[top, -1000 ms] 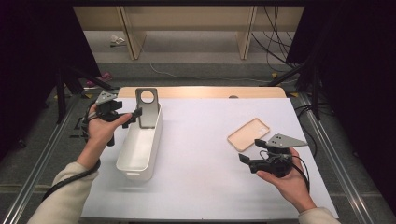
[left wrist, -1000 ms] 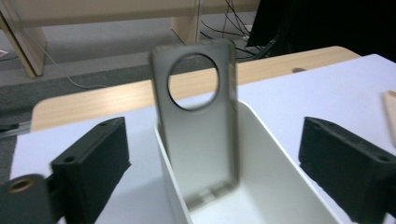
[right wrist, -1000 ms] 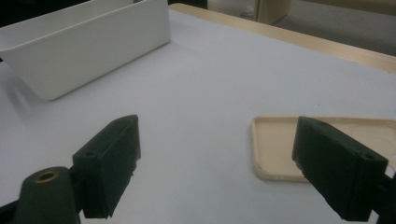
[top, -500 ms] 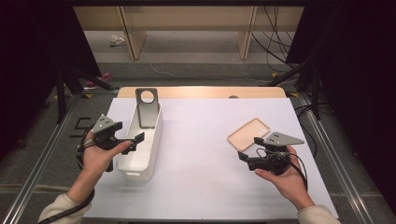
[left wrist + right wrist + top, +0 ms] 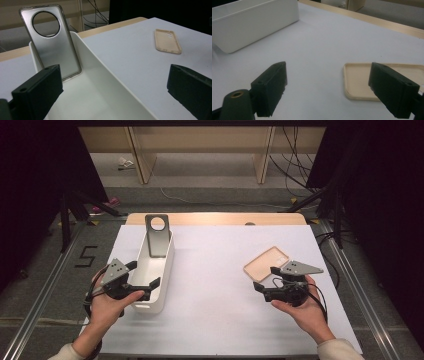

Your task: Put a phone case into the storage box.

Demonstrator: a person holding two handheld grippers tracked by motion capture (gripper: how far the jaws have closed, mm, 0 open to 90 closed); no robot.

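L gripper point(image 5: 145, 276) is over the near end of the white bin point(image 5: 167, 265), jaws spread wide w/ nothing between them. The grey phone case point(image 5: 157, 236) leans upright at the bin's far end. R gripper point(image 5: 264, 279), jaws also spread and empty, is just beside the beige case point(image 5: 266, 262) lying flat on the table point(image 5: 215, 270).

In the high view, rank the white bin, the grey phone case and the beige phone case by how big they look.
1. white bin
2. and 3. grey phone case and beige phone case: they look alike, and the grey one stands tilted, so unranked.
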